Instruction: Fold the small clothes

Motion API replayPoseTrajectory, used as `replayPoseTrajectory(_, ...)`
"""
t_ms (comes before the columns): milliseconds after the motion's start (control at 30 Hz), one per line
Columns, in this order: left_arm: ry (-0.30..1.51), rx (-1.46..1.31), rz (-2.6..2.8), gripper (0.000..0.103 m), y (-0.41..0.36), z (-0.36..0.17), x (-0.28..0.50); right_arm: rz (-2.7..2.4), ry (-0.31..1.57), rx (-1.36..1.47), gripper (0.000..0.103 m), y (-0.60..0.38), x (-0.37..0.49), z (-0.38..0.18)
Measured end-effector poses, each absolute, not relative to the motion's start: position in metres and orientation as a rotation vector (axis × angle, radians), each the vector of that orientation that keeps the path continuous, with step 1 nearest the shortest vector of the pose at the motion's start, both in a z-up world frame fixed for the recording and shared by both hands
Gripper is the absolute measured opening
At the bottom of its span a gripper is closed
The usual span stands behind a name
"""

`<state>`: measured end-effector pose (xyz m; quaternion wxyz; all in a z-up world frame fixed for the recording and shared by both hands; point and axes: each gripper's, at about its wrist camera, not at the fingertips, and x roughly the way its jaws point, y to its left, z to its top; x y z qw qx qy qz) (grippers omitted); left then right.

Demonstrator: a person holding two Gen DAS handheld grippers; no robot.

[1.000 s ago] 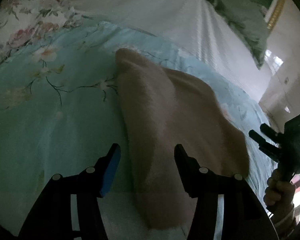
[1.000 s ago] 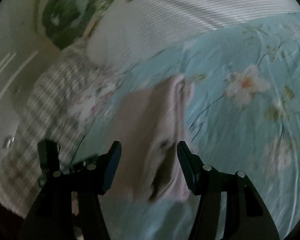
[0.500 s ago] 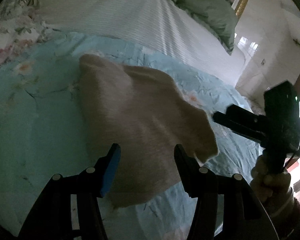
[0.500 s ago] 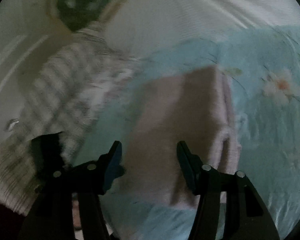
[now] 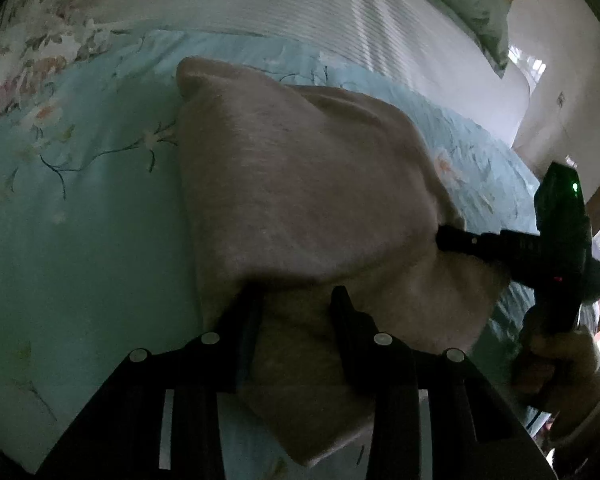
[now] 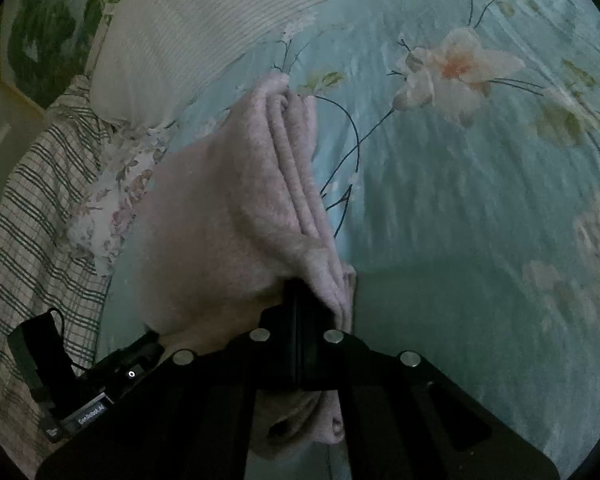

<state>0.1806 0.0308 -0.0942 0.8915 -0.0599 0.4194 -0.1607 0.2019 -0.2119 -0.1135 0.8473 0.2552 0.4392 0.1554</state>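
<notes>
On the bed's pale blue floral quilt (image 5: 80, 240) lies the pinkish-beige garment (image 5: 300, 184), its near end lifted off the bedding by both grippers. The right gripper (image 6: 296, 292) has its jaws pressed together on a bunched stack of several layers, likely to keep the folded edges aligned. The left gripper (image 5: 296, 300) has its jaws narrowed around the near edge; cloth drapes over their tips, so I judge it is pinching the garment, though contact is partly hidden. Holding two points of one edge probably lets the person carry that edge over for the next fold. The garment's long axis runs away from both cameras, its far corner pointing toward the white striped bedding (image 5: 300, 4).
</notes>
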Motion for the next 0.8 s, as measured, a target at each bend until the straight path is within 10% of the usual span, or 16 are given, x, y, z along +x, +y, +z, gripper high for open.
replayPoseTrajectory(800,0.874,-0.076,-0.396,0.035,0.034,-0.1,0.12,0.323,0.948,0.289,0.004,-0.199,0.139,-0.109)
